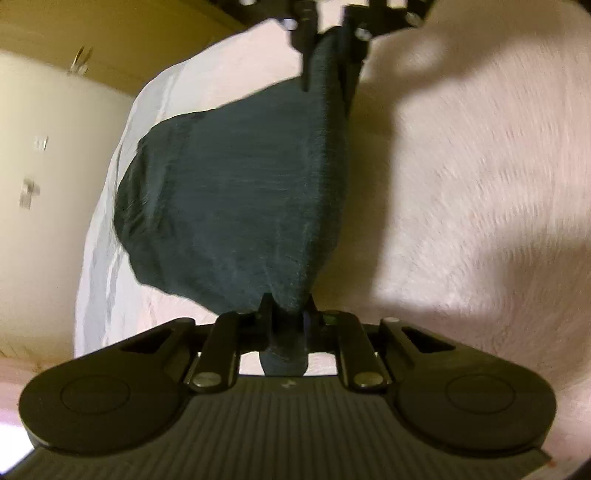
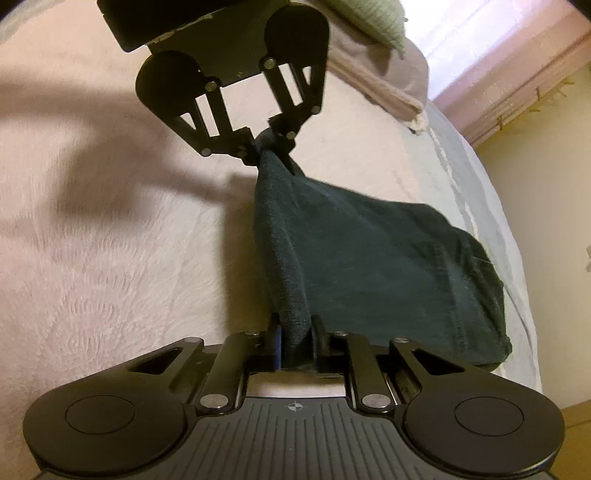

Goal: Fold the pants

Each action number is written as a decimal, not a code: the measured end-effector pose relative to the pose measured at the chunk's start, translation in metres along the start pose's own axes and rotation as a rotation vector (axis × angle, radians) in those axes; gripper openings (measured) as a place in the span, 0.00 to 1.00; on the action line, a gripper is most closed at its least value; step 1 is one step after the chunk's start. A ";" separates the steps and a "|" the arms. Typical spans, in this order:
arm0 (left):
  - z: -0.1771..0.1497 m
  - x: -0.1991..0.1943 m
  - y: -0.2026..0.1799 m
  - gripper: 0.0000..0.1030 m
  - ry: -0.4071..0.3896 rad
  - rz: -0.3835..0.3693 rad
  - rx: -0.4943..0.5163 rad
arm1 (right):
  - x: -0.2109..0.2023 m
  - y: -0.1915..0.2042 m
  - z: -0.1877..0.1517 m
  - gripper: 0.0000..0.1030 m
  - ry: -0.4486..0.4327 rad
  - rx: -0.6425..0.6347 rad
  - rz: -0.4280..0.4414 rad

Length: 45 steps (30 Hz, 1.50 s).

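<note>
1 pair of dark pants [image 1: 236,206] is held taut above a pale fuzzy bedspread [image 1: 461,221] by 2 grippers. The L gripper [image 1: 286,328] is clamped narrow on 1 bunched corner; the R gripper [image 2: 295,343] is pinched likewise on the opposite corner. In the R wrist view alone, 1 green pillow [image 2: 373,22] and what is prob. a folded blanket [image 2: 388,77] are seen. The rest of the cloth is draped toward the bed edge.

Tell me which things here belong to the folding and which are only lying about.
Belong to the job: dark pants; left gripper; right gripper; pink bed cover under them.
Only lying about: green pillow; folded beige cloth.
</note>
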<state>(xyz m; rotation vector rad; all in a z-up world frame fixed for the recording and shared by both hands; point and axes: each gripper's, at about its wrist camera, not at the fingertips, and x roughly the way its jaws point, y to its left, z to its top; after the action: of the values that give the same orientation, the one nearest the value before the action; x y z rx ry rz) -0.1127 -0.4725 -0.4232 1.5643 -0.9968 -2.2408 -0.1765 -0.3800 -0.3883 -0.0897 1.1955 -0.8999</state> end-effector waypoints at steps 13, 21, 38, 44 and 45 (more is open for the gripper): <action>0.060 -0.063 0.197 0.08 0.057 -0.188 -0.152 | -0.090 -0.190 0.041 0.09 -0.026 0.297 0.227; 0.114 -0.032 0.329 0.08 0.085 -0.238 -0.168 | -0.088 -0.349 0.021 0.09 -0.102 0.512 0.432; 0.154 0.237 0.522 0.08 0.160 -0.437 -0.406 | 0.136 -0.636 -0.089 0.09 -0.076 0.880 0.715; 0.145 0.314 0.511 0.08 0.200 -0.480 -0.497 | 0.211 -0.638 -0.154 0.16 -0.067 1.136 0.746; 0.144 0.321 0.510 0.08 0.202 -0.483 -0.519 | 0.217 -0.637 -0.163 0.22 -0.069 1.188 0.737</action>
<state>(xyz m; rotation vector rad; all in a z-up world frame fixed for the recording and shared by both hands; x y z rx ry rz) -0.4654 -0.9671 -0.3034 1.8499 0.0419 -2.2948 -0.6486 -0.8785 -0.2990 1.1864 0.4008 -0.7909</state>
